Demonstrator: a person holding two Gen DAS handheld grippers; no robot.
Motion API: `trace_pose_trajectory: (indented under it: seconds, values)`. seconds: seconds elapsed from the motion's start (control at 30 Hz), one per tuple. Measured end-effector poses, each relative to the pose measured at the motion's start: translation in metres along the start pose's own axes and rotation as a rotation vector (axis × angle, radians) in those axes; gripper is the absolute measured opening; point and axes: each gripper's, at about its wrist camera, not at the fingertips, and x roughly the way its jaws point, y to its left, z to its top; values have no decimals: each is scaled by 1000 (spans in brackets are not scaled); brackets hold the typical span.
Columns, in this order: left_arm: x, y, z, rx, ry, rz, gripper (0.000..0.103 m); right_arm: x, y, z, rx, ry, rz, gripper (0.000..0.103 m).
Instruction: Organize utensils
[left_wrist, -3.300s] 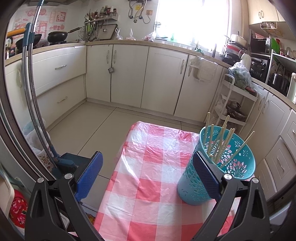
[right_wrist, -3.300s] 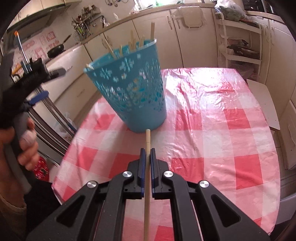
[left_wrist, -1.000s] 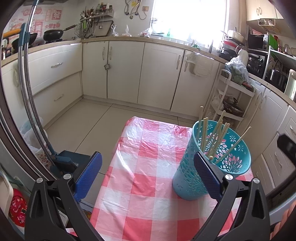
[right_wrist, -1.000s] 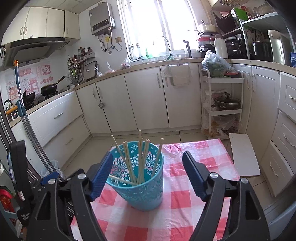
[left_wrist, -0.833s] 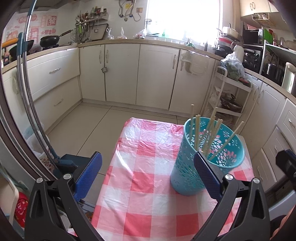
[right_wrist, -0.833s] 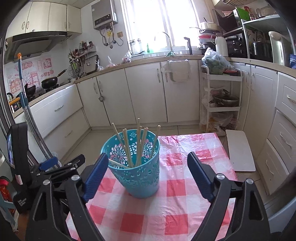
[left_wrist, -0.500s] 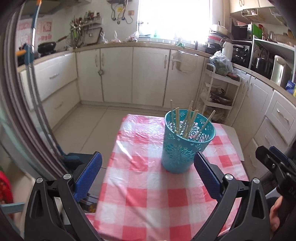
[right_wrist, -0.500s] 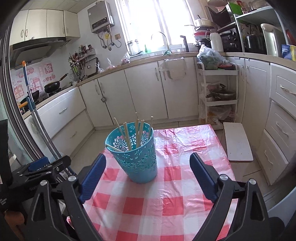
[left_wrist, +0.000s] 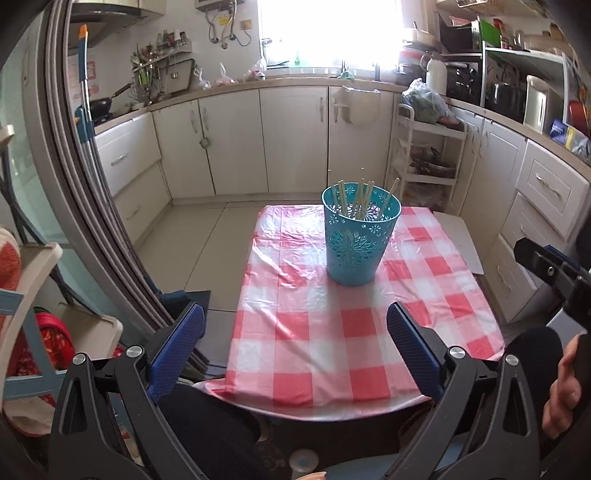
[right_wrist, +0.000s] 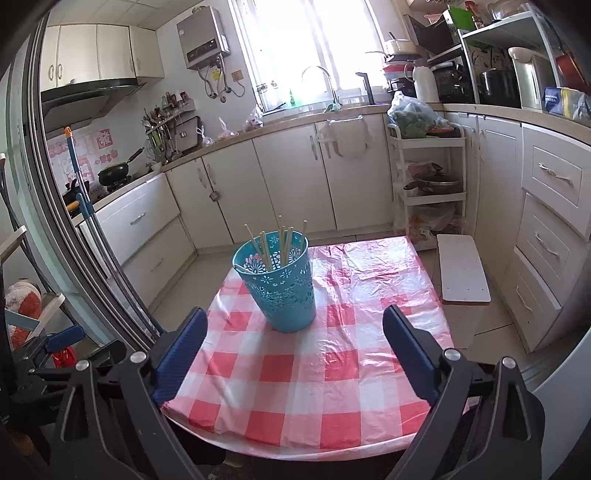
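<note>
The left gripper (left_wrist: 294, 345) is held wide, its blue pads (left_wrist: 176, 345) well apart, and nothing lies between them. It is raised over the near edge of the table (left_wrist: 332, 373), which is covered by a red-and-white checked cloth (left_wrist: 321, 325). The right gripper (right_wrist: 294, 349) is likewise spread wide; its jaws have just been opening, and nothing is gripped between them. In the left wrist view, part of the right gripper (left_wrist: 550, 269) is seen at the right edge, with the hand (left_wrist: 563, 387) that carries it below.

Beyond both grippers, the teal basket (right_wrist: 280, 288) stands upright on the far half of the cloth, clear of either set of pads. The chopsticks (right_wrist: 284, 240) are gathered inside it, leaning at mixed angles, with their tips showing above the rim. No loose chopstick is seen on the cloth.

To the right of the table a white board (right_wrist: 463, 271) lies level just beside the cloth's edge. Behind it a white trolley (right_wrist: 430, 177) is placed against the cabinets (right_wrist: 295, 177), and a green bag (right_wrist: 412, 118) rests on its top. To the left, a mop handle (right_wrist: 79, 177) leans by a sliding door frame (right_wrist: 40, 177). A pan (right_wrist: 114, 171) sits on the stove at the far left counter.
</note>
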Motion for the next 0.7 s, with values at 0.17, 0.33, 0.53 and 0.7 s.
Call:
trace_pose_trajectory:
  seconds: [0.17, 0.33, 0.53, 0.7]
  values:
    - [-26, 12, -4, -40, -36, -7, 95, -20, 12, -13, -7, 21, 35, 93]
    - [-44, 19, -3, -58, -57, 25, 95, -38, 29, -26, -32, 23, 76, 94]
    - [-61, 17, -6, -48, -80, 34, 95, -58, 40, -44, -45, 3, 85, 94]
    - [-70, 15, -12, -45, -80, 66, 95, -64, 35, -54, -18, 15, 76, 94]
